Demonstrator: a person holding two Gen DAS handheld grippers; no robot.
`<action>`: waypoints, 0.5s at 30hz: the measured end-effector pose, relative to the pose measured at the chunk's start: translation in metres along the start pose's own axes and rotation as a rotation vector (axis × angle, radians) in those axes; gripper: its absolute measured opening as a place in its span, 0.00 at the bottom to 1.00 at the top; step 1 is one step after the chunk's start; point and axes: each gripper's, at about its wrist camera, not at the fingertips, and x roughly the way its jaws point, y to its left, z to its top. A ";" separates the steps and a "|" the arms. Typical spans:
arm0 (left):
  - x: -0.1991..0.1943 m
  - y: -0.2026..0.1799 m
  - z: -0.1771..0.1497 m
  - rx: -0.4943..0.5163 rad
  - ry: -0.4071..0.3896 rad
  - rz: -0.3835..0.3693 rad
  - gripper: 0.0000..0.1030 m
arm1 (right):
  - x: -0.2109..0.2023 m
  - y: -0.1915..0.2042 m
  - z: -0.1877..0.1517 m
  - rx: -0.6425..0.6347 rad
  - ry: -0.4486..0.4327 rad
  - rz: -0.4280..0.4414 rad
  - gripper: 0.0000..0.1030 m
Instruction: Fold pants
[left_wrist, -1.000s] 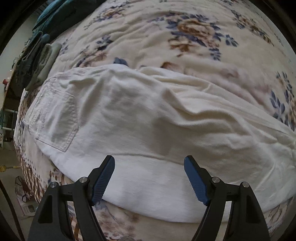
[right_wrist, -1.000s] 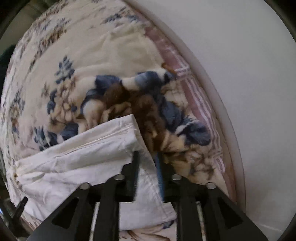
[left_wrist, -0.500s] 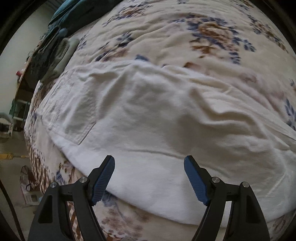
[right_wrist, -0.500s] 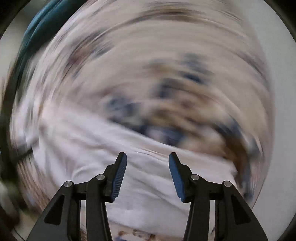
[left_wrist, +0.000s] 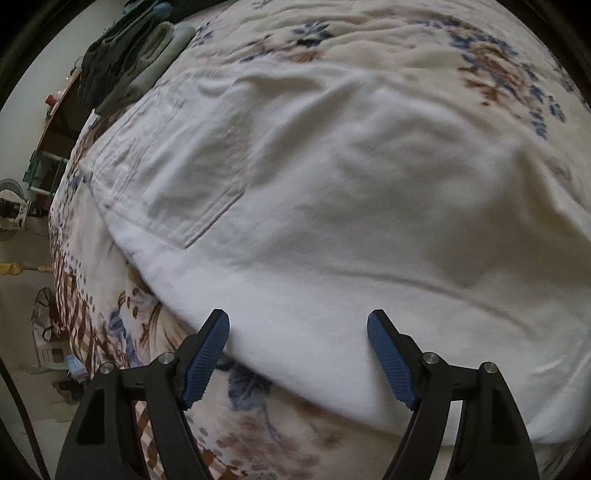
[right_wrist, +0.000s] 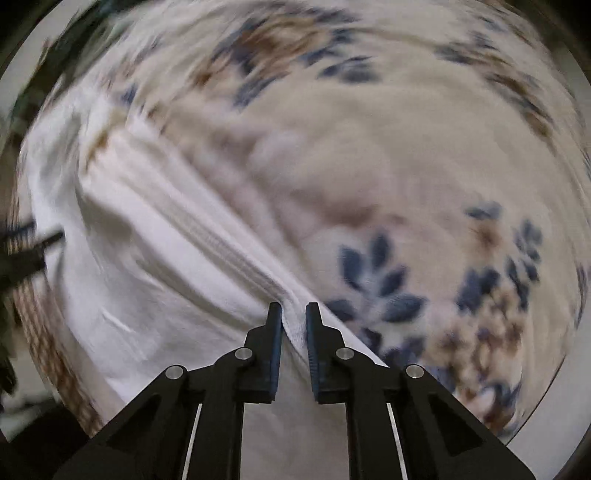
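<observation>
A bed (left_wrist: 369, 44) with a flowery blanket fills both views. The white pants (left_wrist: 332, 192) lie spread flat on it, with a back pocket (left_wrist: 177, 177) facing up. The left gripper (left_wrist: 298, 325) hangs over the near edge of the pants, its fingers (left_wrist: 207, 354) wide apart and holding nothing. In the blurry right view, the right gripper (right_wrist: 293, 314) is closing, and a raised fold of the pants (right_wrist: 147, 258) sits between its narrow fingers (right_wrist: 275, 343). Dark clothes (left_wrist: 122, 62) lie at the far corner.
</observation>
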 end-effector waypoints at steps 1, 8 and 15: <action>0.002 0.004 -0.001 -0.007 0.005 -0.006 0.74 | -0.001 -0.004 -0.005 0.035 0.006 -0.002 0.13; -0.003 0.018 0.003 -0.008 -0.017 -0.004 0.74 | -0.008 -0.003 0.005 0.147 0.076 0.122 0.43; 0.002 0.022 0.018 -0.025 -0.019 -0.013 0.74 | 0.008 0.048 0.078 0.028 0.072 0.261 0.48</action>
